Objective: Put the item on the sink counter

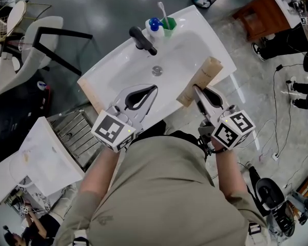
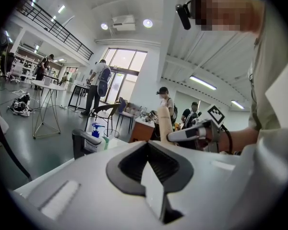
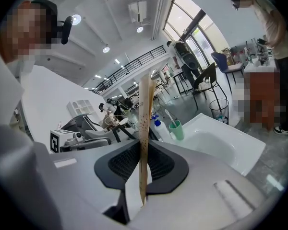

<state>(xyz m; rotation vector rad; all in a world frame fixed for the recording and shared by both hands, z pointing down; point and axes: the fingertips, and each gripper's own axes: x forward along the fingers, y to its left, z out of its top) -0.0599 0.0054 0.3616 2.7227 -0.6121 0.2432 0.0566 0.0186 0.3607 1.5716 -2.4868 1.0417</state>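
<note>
As the head camera looks steeply down, a white sink (image 1: 210,47) fills the middle of the view. A black faucet (image 1: 142,40), a blue-topped bottle (image 1: 154,24) and a green cup (image 1: 168,25) holding a toothbrush stand along the sink's far rim. A flat tan item (image 1: 201,80) lies across the sink's right side, just right of the basin. The right gripper (image 1: 197,94) clamps the item's near end, above the sink's near right edge. Whether the item touches the counter cannot be told. The left gripper (image 1: 153,89) hangs over the sink's near edge, left of the item and apart from it. Its tips meet, with nothing between them.

From the left gripper view, the two jaws are closed against each other and hold nothing. Beyond them the faucet stands at the sink's left. The tan item (image 2: 164,123) rises upright to the right of the sink, pinched by the other claw.

From the right gripper view, the jaws press on the tan item (image 3: 144,128) from both sides. It shows edge-on as a thin dotted strip running up from between the pads. The sink (image 3: 240,152) lies to the right of the jaws and below the item, with the green cup at its far end.
</note>
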